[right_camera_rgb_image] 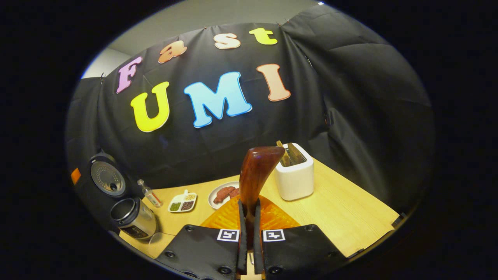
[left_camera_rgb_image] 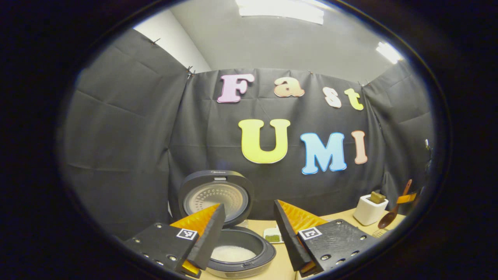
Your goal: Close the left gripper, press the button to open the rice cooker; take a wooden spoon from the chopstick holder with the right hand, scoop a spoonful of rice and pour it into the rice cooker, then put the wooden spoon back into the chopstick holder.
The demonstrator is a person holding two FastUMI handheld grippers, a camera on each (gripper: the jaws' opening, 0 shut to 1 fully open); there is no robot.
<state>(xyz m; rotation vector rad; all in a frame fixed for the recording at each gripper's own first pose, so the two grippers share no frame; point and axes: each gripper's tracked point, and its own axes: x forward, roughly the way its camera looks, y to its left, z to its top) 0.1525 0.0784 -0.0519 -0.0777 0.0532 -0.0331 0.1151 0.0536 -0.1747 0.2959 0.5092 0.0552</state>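
Staged recording booth, mock kitchen. Black cloth walls (left_camera_rgb_image: 128, 147) pinned up on three sides, plain ceiling with strip lights (left_camera_rgb_image: 281, 8). Light wooden table (right_camera_rgb_image: 342, 210) carries an open rice cooker (left_camera_rgb_image: 233, 237), white chopstick holder (right_camera_rgb_image: 294, 179), sausage plate (right_camera_rgb_image: 223, 194), divided beans dish (right_camera_rgb_image: 183, 202), small bottle (right_camera_rgb_image: 149, 194).

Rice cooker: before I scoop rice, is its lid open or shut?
Open. In the left gripper view the rice cooker has its lid tilted up and back, showing the pot with white contents.
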